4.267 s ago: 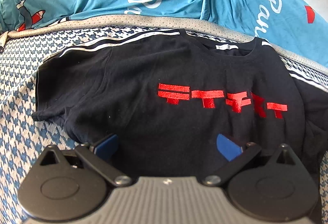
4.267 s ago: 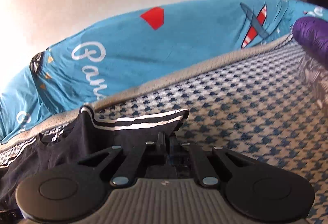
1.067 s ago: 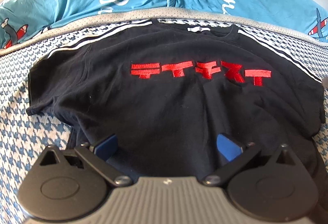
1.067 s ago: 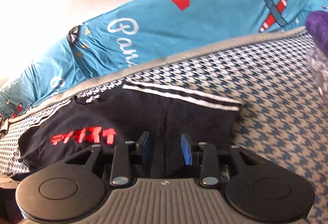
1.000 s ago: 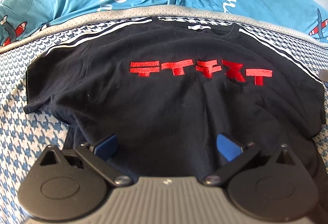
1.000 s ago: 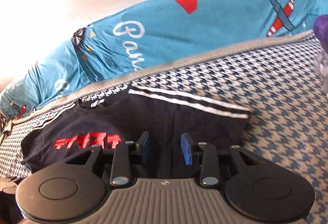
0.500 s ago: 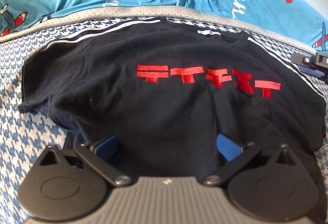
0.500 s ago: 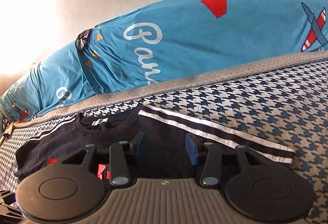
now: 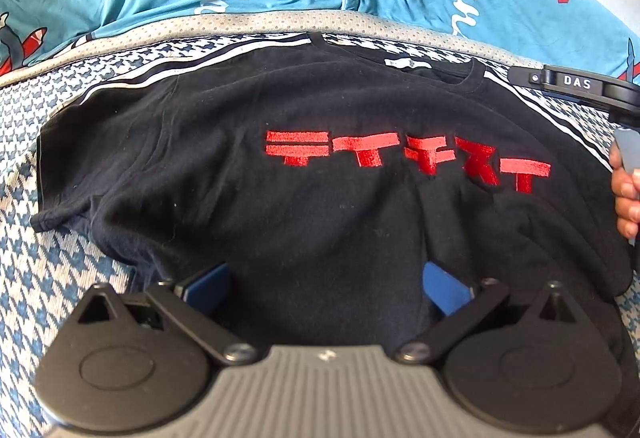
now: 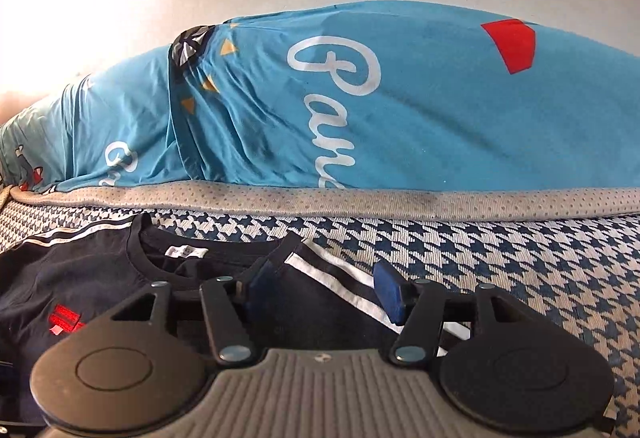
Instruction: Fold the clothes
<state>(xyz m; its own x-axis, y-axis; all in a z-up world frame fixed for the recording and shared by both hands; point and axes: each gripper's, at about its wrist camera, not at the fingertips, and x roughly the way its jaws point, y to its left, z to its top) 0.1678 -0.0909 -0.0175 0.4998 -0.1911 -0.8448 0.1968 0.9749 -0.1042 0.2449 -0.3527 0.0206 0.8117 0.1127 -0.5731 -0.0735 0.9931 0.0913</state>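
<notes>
Right gripper (image 10: 324,284) shifted from sleeve toward collar, jaws just opening, striped shoulder between pads, unpinched. Left gripper (image 9: 326,284) spread wide over hem, gripping nothing. Black T-shirt (image 9: 320,197) lies flat, face-up on houndstooth mattress (image 10: 500,258). Spreading done; no fold made yet.

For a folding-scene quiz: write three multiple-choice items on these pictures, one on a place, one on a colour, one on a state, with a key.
1. The black T-shirt lies on:
A. the houndstooth cover
B. a wooden floor
C. a chair

2. The lettering on its chest is:
A. white
B. red
C. yellow

3. The right gripper is:
A. shut on the collar
B. shut on a sock
C. open above the striped shoulder

Key: 1 A, the checked cloth shows around the shirt; 2 B, red characters cross the chest; 3 C, the blue pads stand apart, having just been opening, pressing nothing.
</notes>
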